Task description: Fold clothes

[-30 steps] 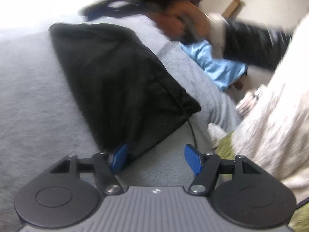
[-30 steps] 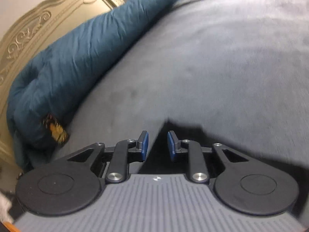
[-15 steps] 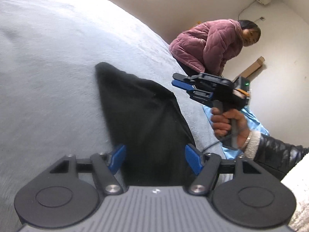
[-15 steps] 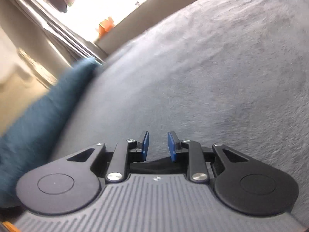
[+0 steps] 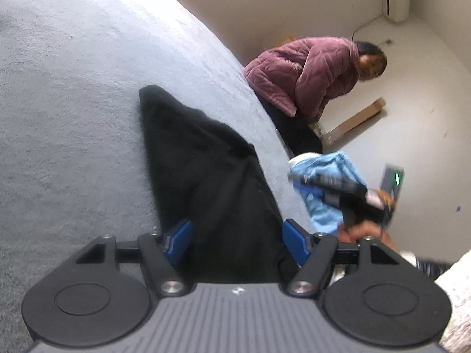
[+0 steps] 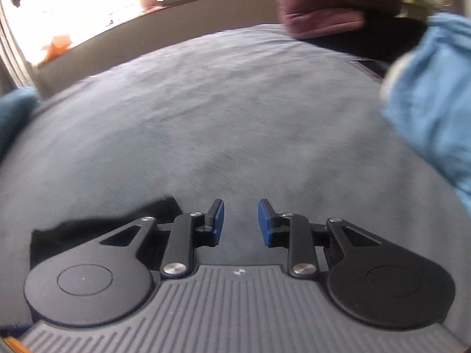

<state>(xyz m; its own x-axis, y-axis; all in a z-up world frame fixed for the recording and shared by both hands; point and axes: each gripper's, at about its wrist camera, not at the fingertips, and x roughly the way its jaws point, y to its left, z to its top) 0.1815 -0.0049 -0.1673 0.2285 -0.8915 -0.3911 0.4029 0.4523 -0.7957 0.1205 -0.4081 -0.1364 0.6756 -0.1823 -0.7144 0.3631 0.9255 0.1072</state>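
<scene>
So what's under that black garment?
The black garment lies flat on the grey bedcover, which shows all around it. Whether anything sits beneath the cloth cannot be seen. Its near end runs between the open fingers of the left tool.

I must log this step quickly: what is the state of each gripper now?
Left gripper: open, empty, over the black fabric garment.
Right gripper: open, empty, above the grey fleece blanket.

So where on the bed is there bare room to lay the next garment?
Free: the grey bedspread left of the black garment, and the stretch ahead of the right gripper toward the window. Crowded: the right edge, with the blue garment and a seated person.
</scene>
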